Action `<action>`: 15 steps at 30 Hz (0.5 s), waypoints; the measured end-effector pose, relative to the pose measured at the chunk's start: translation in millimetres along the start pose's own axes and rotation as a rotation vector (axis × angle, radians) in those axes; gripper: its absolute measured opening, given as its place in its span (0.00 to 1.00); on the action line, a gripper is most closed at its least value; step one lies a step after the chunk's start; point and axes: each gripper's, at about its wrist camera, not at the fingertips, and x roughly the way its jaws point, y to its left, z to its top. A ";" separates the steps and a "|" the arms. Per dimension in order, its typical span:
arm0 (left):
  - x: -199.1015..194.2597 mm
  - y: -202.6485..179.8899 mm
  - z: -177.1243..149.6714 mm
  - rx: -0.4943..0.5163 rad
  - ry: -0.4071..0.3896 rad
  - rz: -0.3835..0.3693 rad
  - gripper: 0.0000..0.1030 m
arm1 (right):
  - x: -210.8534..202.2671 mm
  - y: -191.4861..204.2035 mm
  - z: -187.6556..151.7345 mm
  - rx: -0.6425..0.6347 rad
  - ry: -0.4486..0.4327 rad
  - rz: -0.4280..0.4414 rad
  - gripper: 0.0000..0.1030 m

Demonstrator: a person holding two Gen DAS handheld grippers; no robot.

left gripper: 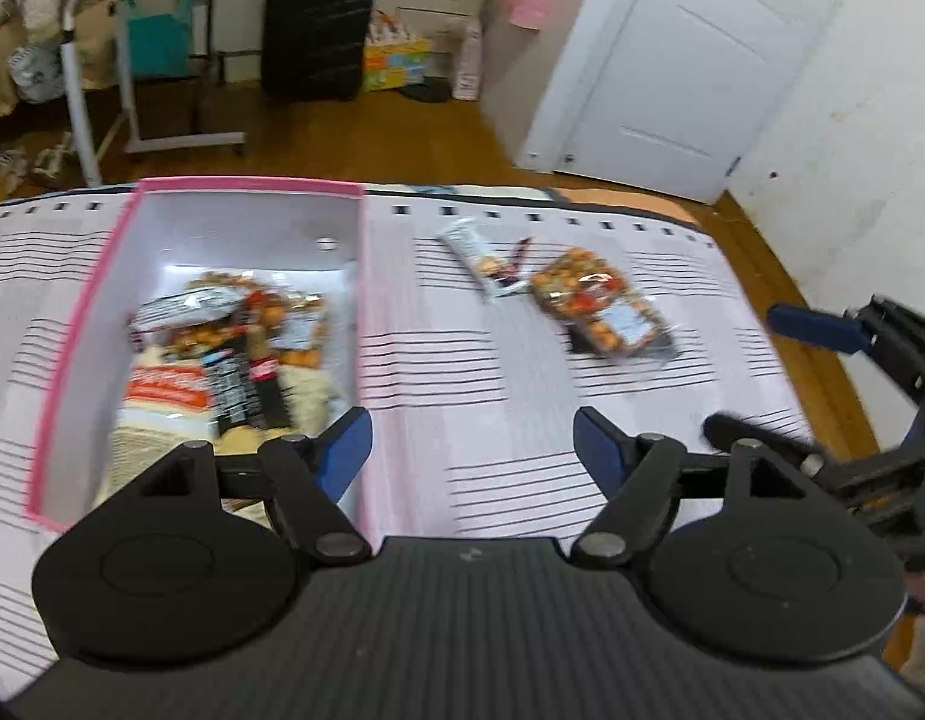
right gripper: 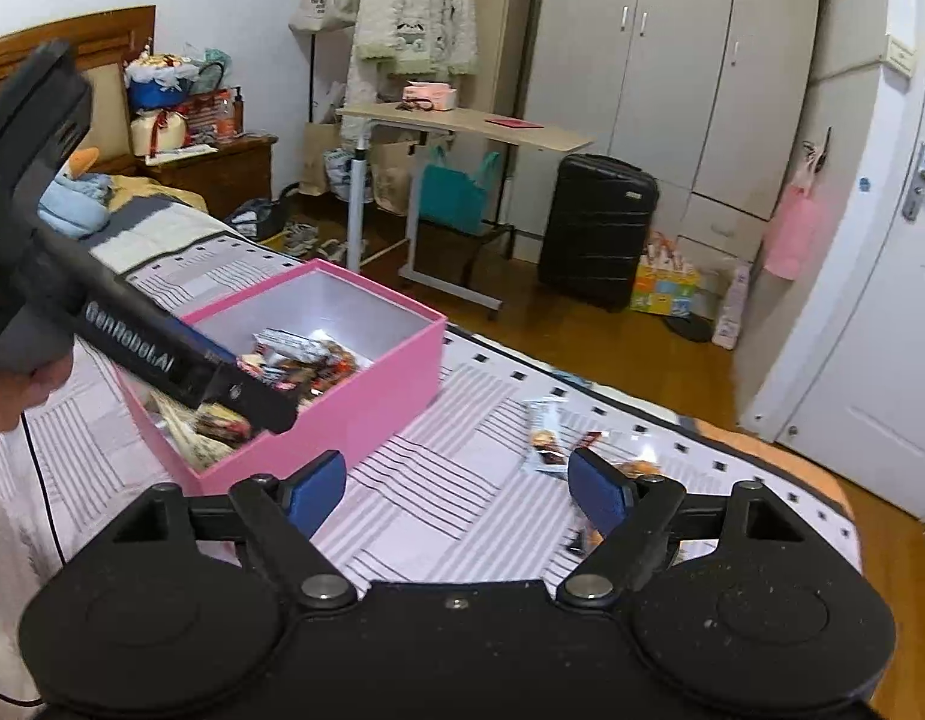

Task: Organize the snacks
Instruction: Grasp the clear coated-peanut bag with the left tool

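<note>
- left hand-held gripper: blue-padded fingers spread wide apart, nothing between them, held above the bed just beside the right wall of the pink box
- right hand-held gripper: fingers apart too, empty, over the striped bedspread between the pink box and the loose snacks
- the right hand-held gripper shows in the left wrist view at the right edge, blurred
- pink box, open top, white inside, sits on the bed; it holds a pile of snack packets, bars and bags mixed, labels too blurred to read
- outside the box on the bed: a snack bar in a white wrapper with a dark red packet just beside it, touching or overlapping, cannot tell which
- clear bag of orange snacks lies near those, right of them, well apart from the box
- in the right wrist view that bag is partly hidden behind the gripper's right finger
- background: black suitcase, rolling side table, white door, wood floor
</note>
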 end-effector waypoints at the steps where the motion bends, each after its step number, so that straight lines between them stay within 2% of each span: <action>1: 3.5 -5.8 3.6 0.005 -0.004 -0.007 0.72 | 2.1 -3.7 -1.9 -0.003 0.005 -0.012 0.83; 6: 31.2 -29.7 21.7 -0.009 -0.009 -0.015 0.74 | 19.2 -24.4 -11.8 0.010 0.043 -0.027 0.84; 9: 55.3 -43.2 30.9 -0.006 -0.023 0.004 0.78 | 34.7 -38.4 -16.7 -0.004 0.069 -0.022 0.85; 13: 94.4 -49.3 41.3 -0.074 -0.004 -0.002 0.78 | 55.9 -55.5 -23.5 -0.041 0.085 -0.009 0.90; 15: 113.9 -50.4 40.5 -0.120 -0.026 -0.013 0.78 | 71.4 -67.4 -27.5 -0.051 0.103 -0.009 0.90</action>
